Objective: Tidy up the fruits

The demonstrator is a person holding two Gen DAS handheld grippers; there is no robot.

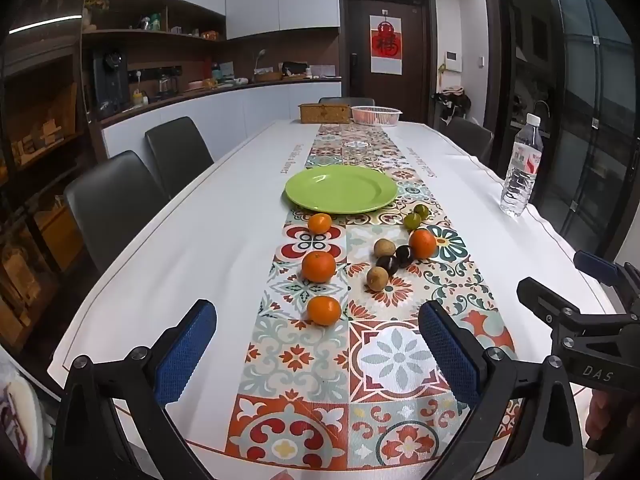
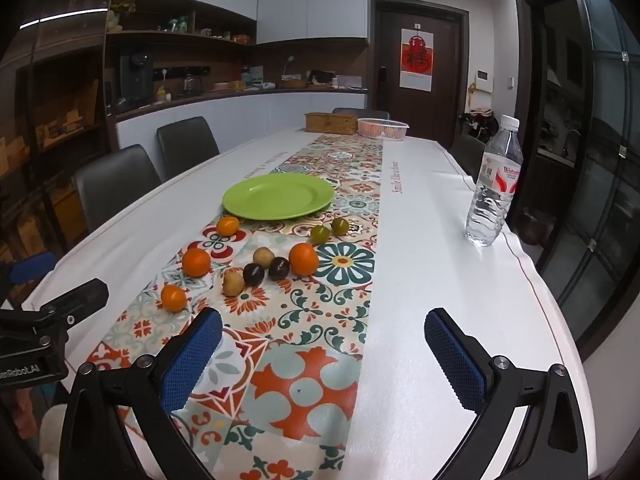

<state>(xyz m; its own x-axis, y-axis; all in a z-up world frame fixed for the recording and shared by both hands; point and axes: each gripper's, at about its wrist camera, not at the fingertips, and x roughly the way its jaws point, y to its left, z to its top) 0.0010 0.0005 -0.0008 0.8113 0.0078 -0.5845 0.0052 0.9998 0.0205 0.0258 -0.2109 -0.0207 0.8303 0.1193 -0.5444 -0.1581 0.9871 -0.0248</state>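
Observation:
A green plate (image 1: 341, 189) (image 2: 279, 196) sits empty on the patterned runner. In front of it lie several loose fruits: oranges (image 1: 323, 310) (image 2: 173, 298), two tan fruits (image 1: 377, 278) (image 2: 233, 283), two dark fruits (image 1: 387, 265) (image 2: 253, 274) and two green fruits (image 1: 412, 221) (image 2: 320, 234). My left gripper (image 1: 318, 340) is open and empty, just short of the nearest orange. My right gripper (image 2: 324, 344) is open and empty, to the right of the fruits. The right gripper's body also shows at the right edge of the left wrist view (image 1: 580, 316).
A water bottle (image 1: 522, 168) (image 2: 494, 184) stands near the table's right edge. A wicker box (image 1: 325, 113) (image 2: 331, 123) and a pink basket (image 1: 376, 115) (image 2: 383, 128) stand at the far end. Dark chairs (image 1: 116, 196) (image 2: 116, 184) line the left side.

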